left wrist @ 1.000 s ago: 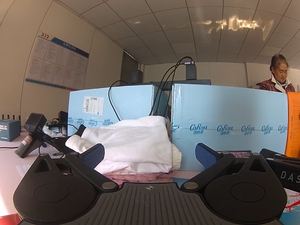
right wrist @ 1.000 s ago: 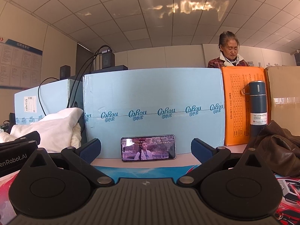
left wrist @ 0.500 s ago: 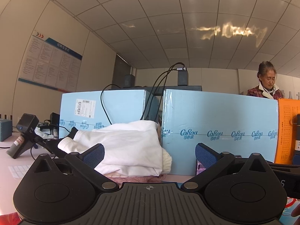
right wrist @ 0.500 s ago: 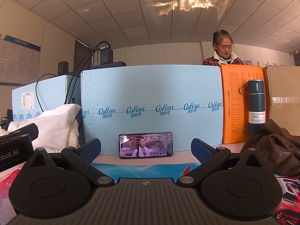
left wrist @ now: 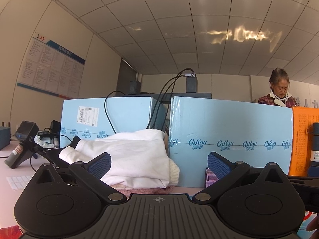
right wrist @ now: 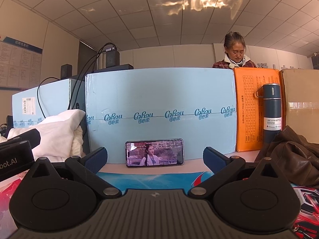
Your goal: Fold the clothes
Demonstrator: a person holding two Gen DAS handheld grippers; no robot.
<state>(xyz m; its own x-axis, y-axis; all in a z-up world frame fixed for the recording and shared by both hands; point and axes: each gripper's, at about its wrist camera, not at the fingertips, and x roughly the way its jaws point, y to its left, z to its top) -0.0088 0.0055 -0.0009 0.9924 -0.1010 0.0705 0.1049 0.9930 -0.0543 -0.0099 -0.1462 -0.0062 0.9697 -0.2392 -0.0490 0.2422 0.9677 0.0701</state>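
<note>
A pile of folded white clothes [left wrist: 129, 157] lies on a pink knit garment [left wrist: 143, 190] against the light blue boxes; it also shows at the left of the right wrist view [right wrist: 57, 131]. My left gripper [left wrist: 158, 164] is open and empty, level with the pile, its left finger in front of it. My right gripper [right wrist: 154, 158] is open and empty, facing a phone [right wrist: 154, 153]. A brown leather jacket [right wrist: 293, 155] lies crumpled at the right.
Light blue boxes [right wrist: 159, 111] wall off the back, with an orange box [right wrist: 249, 115], a cardboard box [right wrist: 301, 103] and a vacuum bottle [right wrist: 272, 111] to the right. A handheld device [left wrist: 22, 141] and cables lie at the left. A person [right wrist: 235, 51] stands behind the boxes.
Both views have tilted upward slightly, so the boxes, clothes and phone sit lower in frame. Both grippers stay open and empty.
</note>
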